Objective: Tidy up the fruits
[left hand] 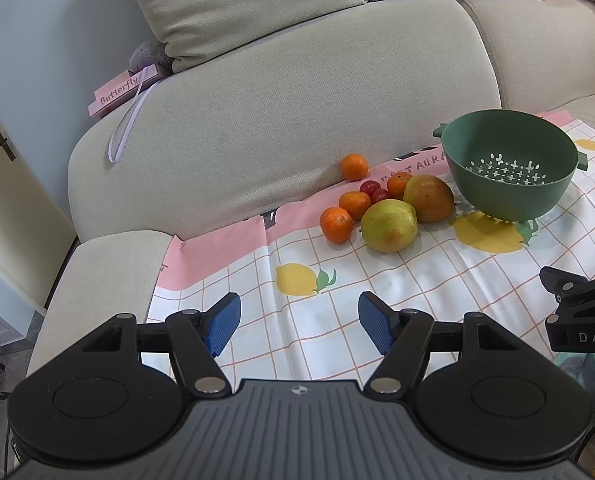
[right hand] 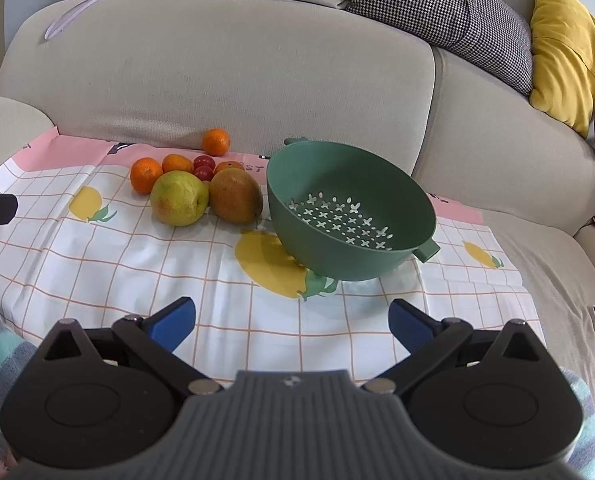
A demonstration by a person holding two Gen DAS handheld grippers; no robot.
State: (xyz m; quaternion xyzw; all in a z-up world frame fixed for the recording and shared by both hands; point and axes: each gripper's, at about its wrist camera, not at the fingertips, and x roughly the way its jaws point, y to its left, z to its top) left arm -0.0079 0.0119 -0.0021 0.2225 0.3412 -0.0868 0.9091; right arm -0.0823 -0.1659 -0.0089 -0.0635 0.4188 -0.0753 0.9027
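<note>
Fruits (left hand: 381, 208) lying heaped beside the tilted green colander (left hand: 509, 164) (empty, awaiting them) | left gripper (left hand: 299, 322) hovering wide, holding nothing | right gripper (right hand: 293, 322) likewise gaping, approaching.

Empty green colander (right hand: 351, 210) beside piled fruit (right hand: 195, 188); right hand-held gripper (right hand: 291, 318) agape

Each gripper, the left gripper (left hand: 299, 322) and right gripper (right hand: 292, 324), is black, with blue ribbed pads (left hand: 222, 328), silver screws and a grey ridged body (small emblem on top).
</note>
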